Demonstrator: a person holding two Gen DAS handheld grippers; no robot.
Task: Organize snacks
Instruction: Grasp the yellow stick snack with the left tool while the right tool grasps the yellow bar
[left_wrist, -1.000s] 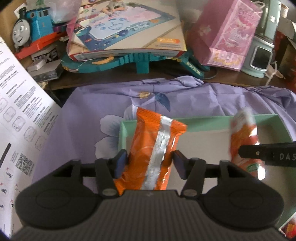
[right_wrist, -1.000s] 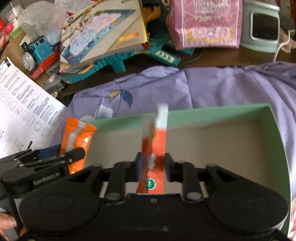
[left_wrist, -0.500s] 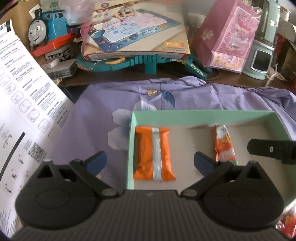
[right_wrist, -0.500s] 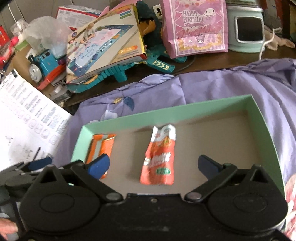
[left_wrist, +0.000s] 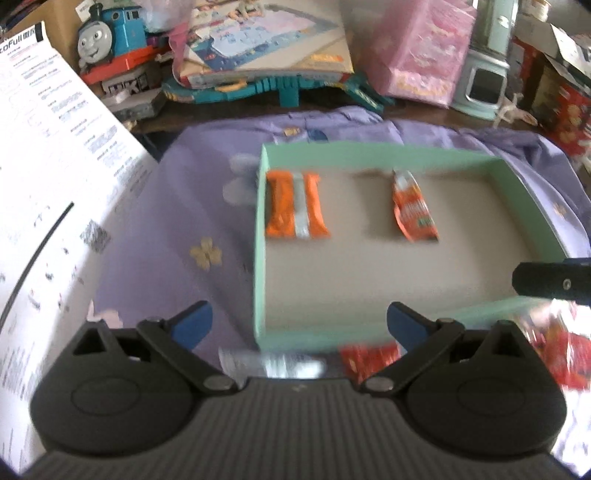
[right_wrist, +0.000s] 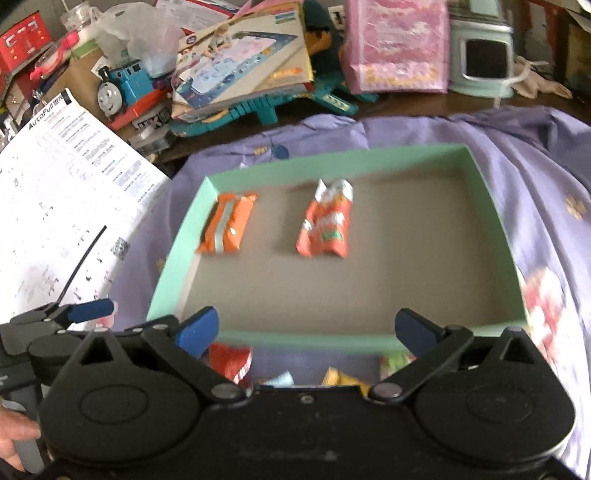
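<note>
Green tray (right_wrist: 177, 251): centre of frame, on purple cloth (right_wrist: 535, 155).
Orange packet (right_wrist: 227, 227): upper left of tray floor, flat, long axis running up-frame, silver seam along it.
Red pouch (right_wrist: 327, 223): just right of it, apart, crimped end toward tray's far wall.
Left gripper (left_wrist: 299, 317): spread wide, nothing between jaws.
Right gripper (right_wrist: 306, 325): spread wide, empty too.
Loose snacks (right_wrist: 229, 360): bottom of frame, outside near wall.
Next pick, likely: straddle a packet's short width, close gently, set parallel to the others.

Red snack packets (left_wrist: 369, 359) below the green box (left_wrist: 258, 258) are blurred, partly hidden.
</note>
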